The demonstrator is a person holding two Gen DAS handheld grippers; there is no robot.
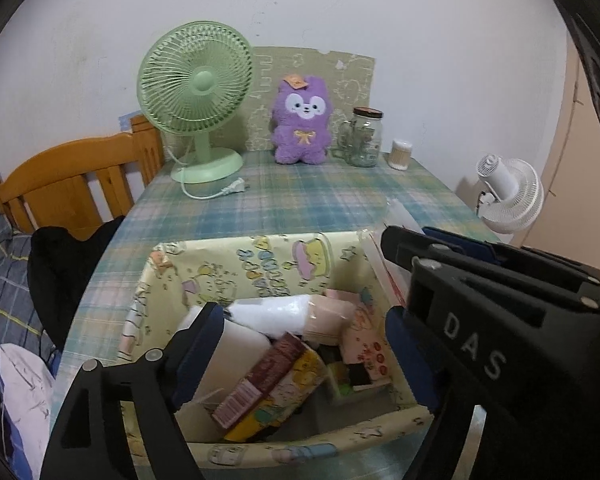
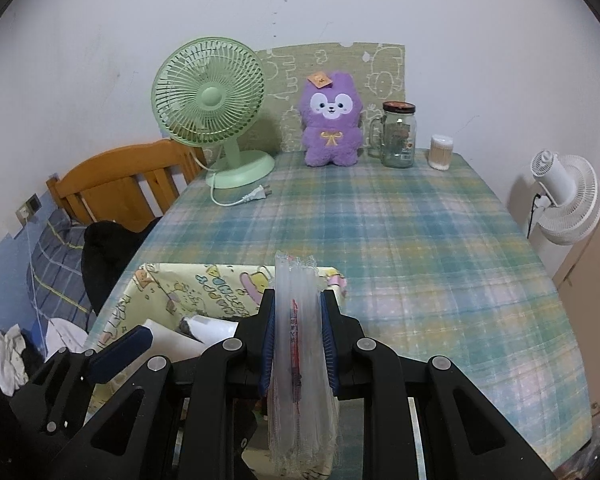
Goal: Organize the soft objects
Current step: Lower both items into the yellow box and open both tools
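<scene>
A yellow cartoon-print fabric box [image 1: 236, 268] sits at the near edge of the plaid table and holds rolled towels [image 1: 272, 312], a snack box [image 1: 268, 384] and other small packs. My left gripper [image 1: 304, 344] is open above the box, its fingers spread over the contents. My right gripper [image 2: 298, 344] is shut on a clear plastic packet [image 2: 298, 320], held upright over the box's right rim [image 2: 332, 276]. The packet also shows in the left wrist view [image 1: 384, 264]. A purple plush toy [image 2: 331, 120] sits at the far edge against the wall.
A green desk fan [image 2: 212, 108] with a loose plug cord stands at the far left. A glass jar mug [image 2: 398, 136] and a cotton swab tub [image 2: 441, 152] stand right of the plush. A wooden headboard [image 2: 128, 180] and bedding lie left; a white fan [image 2: 564, 200] is right.
</scene>
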